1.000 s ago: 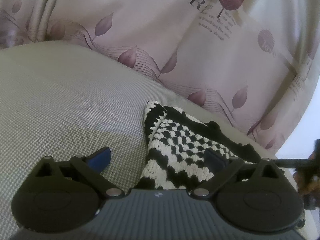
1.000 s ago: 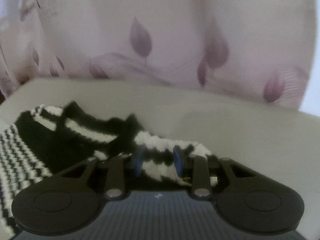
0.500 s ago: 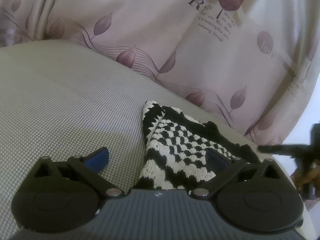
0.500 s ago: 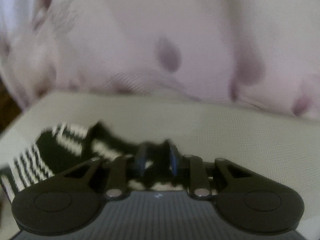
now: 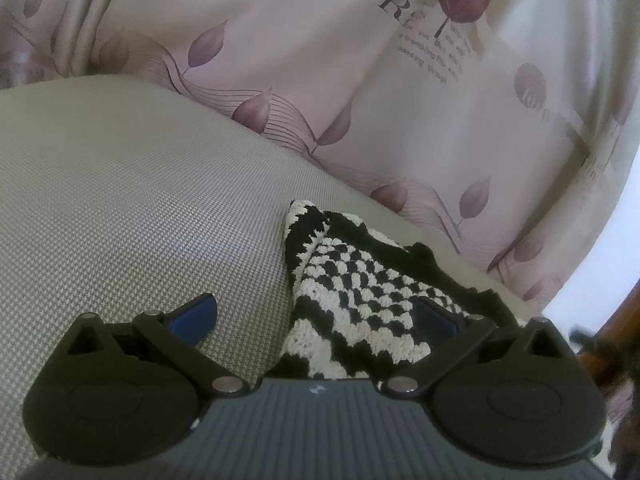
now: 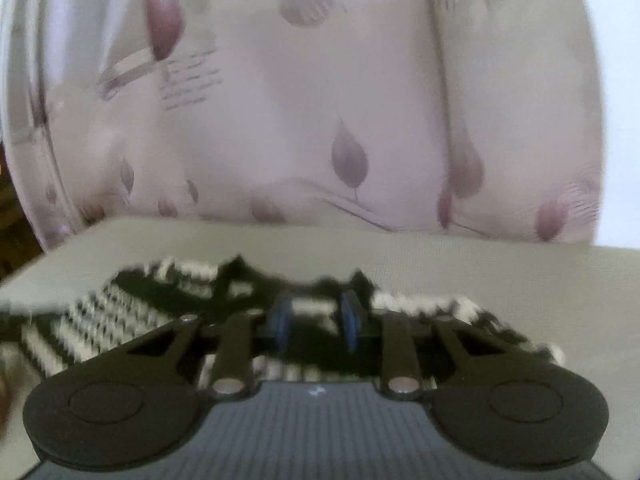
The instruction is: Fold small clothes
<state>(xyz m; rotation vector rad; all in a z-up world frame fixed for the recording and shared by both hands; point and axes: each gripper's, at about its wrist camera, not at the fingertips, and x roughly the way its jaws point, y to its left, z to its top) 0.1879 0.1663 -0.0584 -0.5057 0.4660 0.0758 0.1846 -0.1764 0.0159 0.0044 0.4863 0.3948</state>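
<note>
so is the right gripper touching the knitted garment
Touching: in the right wrist view the right gripper has closed its blue pads on a fold of the knitted garment.

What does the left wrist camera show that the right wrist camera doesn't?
Only the left wrist view shows the left tongs, wide open over the corner of the knit cloth, its checkered weave sharp, plus printed lettering on the curtain.

Only the right wrist view shows the right tongs closed on the knit cloth, which looks motion-blurred there.

Both show the black-and-white cloth lying on the grey cushion in front of the leaf-print curtain.
</note>
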